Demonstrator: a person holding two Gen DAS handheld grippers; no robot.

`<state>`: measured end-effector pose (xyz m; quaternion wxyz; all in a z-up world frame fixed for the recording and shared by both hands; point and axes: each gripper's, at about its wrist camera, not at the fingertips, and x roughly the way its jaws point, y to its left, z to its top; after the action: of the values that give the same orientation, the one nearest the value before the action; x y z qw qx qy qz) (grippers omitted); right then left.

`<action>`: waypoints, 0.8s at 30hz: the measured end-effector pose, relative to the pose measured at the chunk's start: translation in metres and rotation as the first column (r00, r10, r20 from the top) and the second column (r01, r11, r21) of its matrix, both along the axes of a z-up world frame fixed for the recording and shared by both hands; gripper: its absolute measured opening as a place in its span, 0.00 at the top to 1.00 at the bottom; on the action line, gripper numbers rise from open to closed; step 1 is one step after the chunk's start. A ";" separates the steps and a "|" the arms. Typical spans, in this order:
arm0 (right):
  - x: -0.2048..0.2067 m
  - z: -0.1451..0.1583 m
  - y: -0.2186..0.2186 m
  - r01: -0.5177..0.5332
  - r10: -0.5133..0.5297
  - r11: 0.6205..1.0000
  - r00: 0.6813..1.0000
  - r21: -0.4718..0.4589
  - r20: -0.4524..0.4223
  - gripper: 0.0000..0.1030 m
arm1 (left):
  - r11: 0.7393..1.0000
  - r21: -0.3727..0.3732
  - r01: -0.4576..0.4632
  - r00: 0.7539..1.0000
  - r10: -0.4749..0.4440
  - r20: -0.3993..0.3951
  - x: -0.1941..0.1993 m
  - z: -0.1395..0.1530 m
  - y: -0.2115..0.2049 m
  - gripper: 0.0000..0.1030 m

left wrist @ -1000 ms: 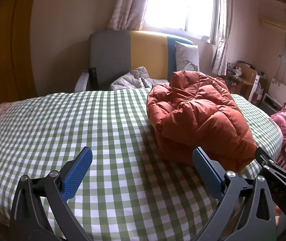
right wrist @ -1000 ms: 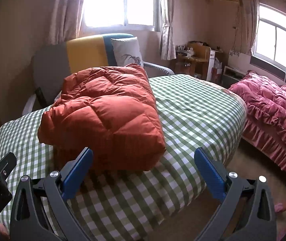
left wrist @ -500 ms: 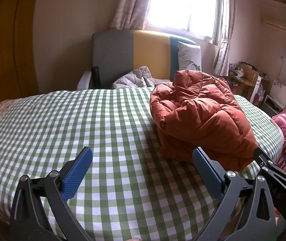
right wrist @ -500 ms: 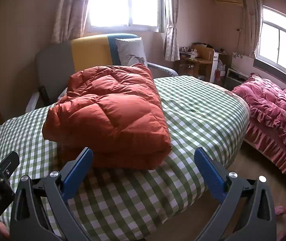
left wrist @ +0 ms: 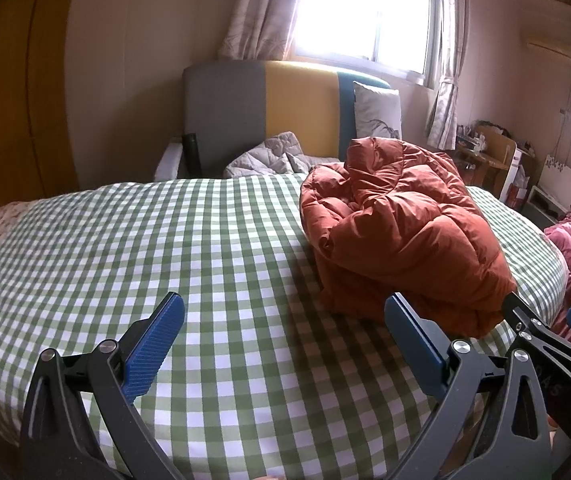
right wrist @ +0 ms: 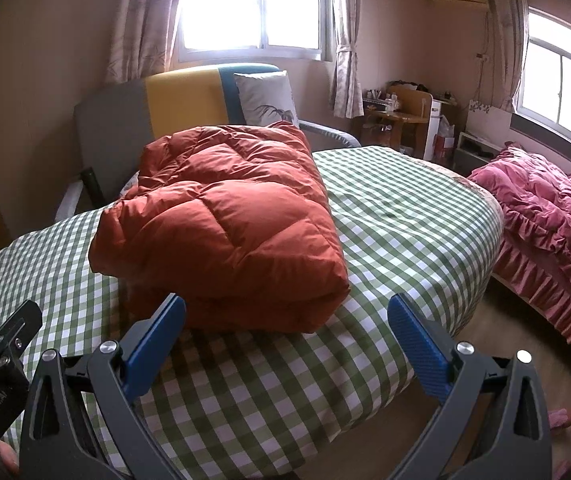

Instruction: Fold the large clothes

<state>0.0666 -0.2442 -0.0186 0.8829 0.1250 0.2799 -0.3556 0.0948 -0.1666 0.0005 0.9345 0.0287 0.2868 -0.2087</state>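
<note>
Both cameras have drawn slightly back. Left wrist view: puffy quilted rust-orange down jacket [left wrist: 401, 236], folded into a rumpled bundle, lies on the green-and-white checked bedsheet [left wrist: 165, 248]; left gripper [left wrist: 285, 340] spread, empty. Right wrist view: jacket's smooth stitched panels; right gripper [right wrist: 287, 340] spread, empty

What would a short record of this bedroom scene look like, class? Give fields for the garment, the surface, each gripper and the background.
garment: orange padded jacket, folded into a bundle
surface: bed with green checked sheet; jacket lies on it
left gripper: jaws open, holding nothing, apart from the jacket
right gripper: jaws open, holding nothing, just short of the jacket
background: armchair with a grey garment and a pillow; pink bedding on the right
</note>
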 end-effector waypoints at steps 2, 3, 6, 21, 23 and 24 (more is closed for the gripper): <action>0.000 0.000 0.000 -0.003 0.003 1.000 1.000 0.000 0.002 0.02 | 1.000 -0.001 0.004 1.000 -0.004 0.001 0.000 -0.001 0.002 0.04; 0.000 0.001 0.000 -0.004 0.004 1.000 1.000 0.001 0.003 0.02 | 1.000 0.001 0.003 1.000 -0.003 0.002 0.000 0.000 0.002 0.04; 0.000 0.000 0.001 -0.004 0.004 1.000 1.000 0.004 0.002 0.02 | 1.000 0.002 0.005 1.000 -0.005 0.004 0.000 -0.001 0.003 0.04; 0.001 0.000 0.002 -0.015 0.015 1.000 1.000 0.016 0.003 0.02 | 1.000 0.005 0.013 1.000 -0.013 0.008 -0.001 0.000 0.003 0.04; 0.001 0.000 0.002 -0.014 0.014 1.000 1.000 0.014 0.004 0.02 | 1.000 0.004 0.019 1.000 -0.019 0.007 0.000 0.001 0.005 0.04; 0.001 0.000 0.002 -0.014 0.014 1.000 1.000 0.016 0.003 0.02 | 1.000 0.006 0.018 1.000 -0.018 0.007 0.000 0.001 0.004 0.04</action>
<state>0.0681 -0.2422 -0.0188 0.8849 0.1305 0.2822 -0.3468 0.0950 -0.1623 0.0013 0.9336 0.0345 0.2837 -0.2161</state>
